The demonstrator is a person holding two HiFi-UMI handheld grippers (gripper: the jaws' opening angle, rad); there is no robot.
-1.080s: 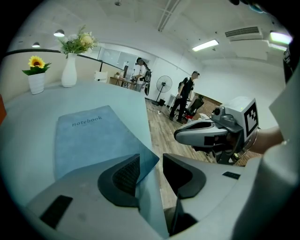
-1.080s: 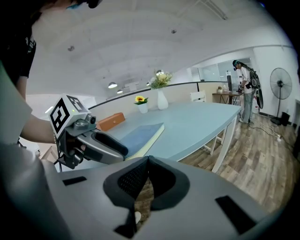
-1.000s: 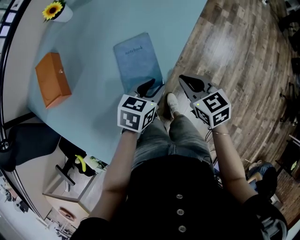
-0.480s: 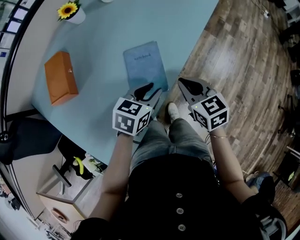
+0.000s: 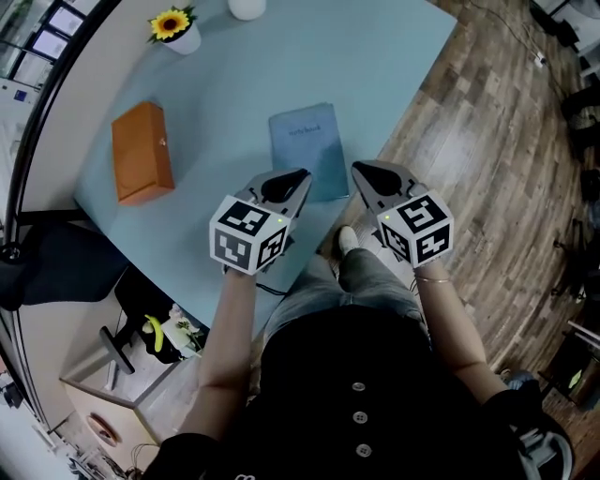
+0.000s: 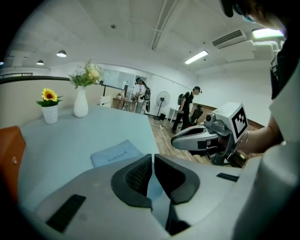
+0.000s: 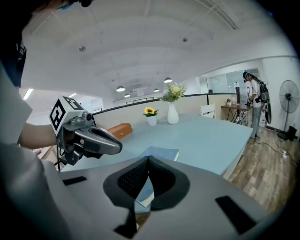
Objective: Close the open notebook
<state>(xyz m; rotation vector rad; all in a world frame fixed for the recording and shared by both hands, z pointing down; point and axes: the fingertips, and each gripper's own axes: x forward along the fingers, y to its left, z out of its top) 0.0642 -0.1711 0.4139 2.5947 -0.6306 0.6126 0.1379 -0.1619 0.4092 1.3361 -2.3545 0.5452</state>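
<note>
notebook (image 5: 307,148) is lying closed and flat on the light blue worktop (image 5: 281,66), cover up, near the worktop's edge closest to the person. the word on the cover is showing in the left gripper view.

left hand-held gripper (image 5: 292,180) is hanging over the worktop just beside the notebook's near left corner. its jaws are sitting narrow, only a thin slit between the tips, nothing between them. the notebook is showing just past the jaws in that gripper's own view.

right hand-held gripper (image 5: 364,173) is pointing at the notebook's near right corner from the worktop's edge, with wooden floor (image 5: 487,169) below its body. its jaws are meeting at the tips and gripping nothing. the notebook is lying ahead of and below them in the right gripper view.

the two hand-held grippers are pointing roughly the same way, side by side, and apart from each other. cannot tell from the head view whether either tip is touching the cover.

orange box (image 5: 142,152) is lying on the worktop well to the left of the notebook. sunflower pot (image 5: 174,28) is standing at the far left corner, with a white vase (image 6: 80,101) of flowers standing beside it. people are standing in the background of both gripper views.
</note>
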